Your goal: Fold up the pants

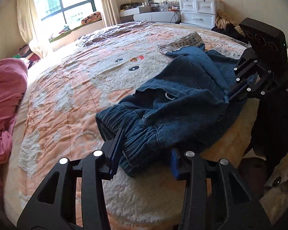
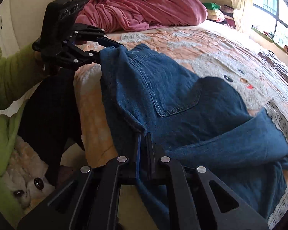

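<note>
Blue denim pants (image 1: 174, 103) lie bunched on the bed, with the elastic waistband toward my left gripper; they fill the middle of the right wrist view (image 2: 182, 99). My left gripper (image 1: 144, 149) stands wide open around the waistband, cloth between its fingers. It also shows in the right wrist view (image 2: 103, 50) at the far corner of the pants. My right gripper (image 2: 144, 136) is shut on a folded edge of the pants. In the left wrist view it (image 1: 227, 97) grips the far side of the pants.
The bed has an orange and white quilt (image 1: 71, 95) with a cartoon face. A pink blanket (image 2: 140, 7) is heaped at the head. A window (image 1: 63, 0), a white dresser (image 1: 197, 11) and a plush toy (image 2: 28, 187) at the bed edge surround it.
</note>
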Demonstrator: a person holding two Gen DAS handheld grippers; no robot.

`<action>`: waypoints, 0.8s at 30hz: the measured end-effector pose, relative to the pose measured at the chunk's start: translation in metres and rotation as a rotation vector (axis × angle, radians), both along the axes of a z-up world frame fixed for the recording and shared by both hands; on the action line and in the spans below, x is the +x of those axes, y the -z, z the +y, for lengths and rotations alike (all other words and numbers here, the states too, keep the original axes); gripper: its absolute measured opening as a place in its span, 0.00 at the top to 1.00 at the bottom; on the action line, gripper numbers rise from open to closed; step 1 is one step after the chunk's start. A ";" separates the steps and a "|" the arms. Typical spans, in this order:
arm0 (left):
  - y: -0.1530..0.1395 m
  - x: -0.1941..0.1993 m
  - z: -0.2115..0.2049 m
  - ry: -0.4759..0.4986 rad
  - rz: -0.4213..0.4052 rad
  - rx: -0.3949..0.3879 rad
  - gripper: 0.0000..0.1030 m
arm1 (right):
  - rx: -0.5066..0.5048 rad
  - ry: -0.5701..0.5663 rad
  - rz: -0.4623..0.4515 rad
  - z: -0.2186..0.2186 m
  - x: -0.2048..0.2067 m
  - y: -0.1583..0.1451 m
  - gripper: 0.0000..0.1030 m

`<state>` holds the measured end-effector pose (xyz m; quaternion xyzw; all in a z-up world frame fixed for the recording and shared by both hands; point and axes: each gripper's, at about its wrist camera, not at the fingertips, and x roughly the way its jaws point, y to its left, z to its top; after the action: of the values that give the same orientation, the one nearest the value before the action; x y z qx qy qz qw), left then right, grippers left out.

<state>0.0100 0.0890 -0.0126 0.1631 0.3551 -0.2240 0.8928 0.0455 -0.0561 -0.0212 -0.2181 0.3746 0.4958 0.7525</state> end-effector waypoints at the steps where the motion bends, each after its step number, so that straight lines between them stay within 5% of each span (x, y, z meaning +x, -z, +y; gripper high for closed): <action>1: 0.003 -0.002 0.000 -0.007 0.008 0.000 0.66 | -0.005 0.005 -0.002 0.001 -0.003 0.003 0.95; 5: 0.000 -0.005 0.005 -0.058 -0.003 -0.008 0.57 | 0.023 0.038 0.004 0.005 -0.003 0.002 0.94; 10: -0.012 -0.003 0.019 -0.136 -0.019 -0.056 0.57 | 0.096 0.062 0.049 0.009 -0.005 0.002 0.93; 13: -0.004 -0.001 0.023 -0.153 0.049 -0.071 0.53 | 0.028 0.074 0.036 0.016 -0.008 0.017 0.92; 20: -0.026 -0.019 0.060 -0.288 0.046 -0.138 0.52 | 0.055 0.075 0.093 0.015 -0.008 0.013 0.72; 24: -0.064 -0.009 0.040 -0.215 -0.008 -0.245 0.53 | 0.096 0.068 0.102 0.008 -0.012 -0.002 0.62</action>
<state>0.0014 0.1289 0.0509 0.0149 0.3371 -0.1683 0.9262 0.0335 -0.0481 -0.0192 -0.1432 0.3955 0.4979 0.7584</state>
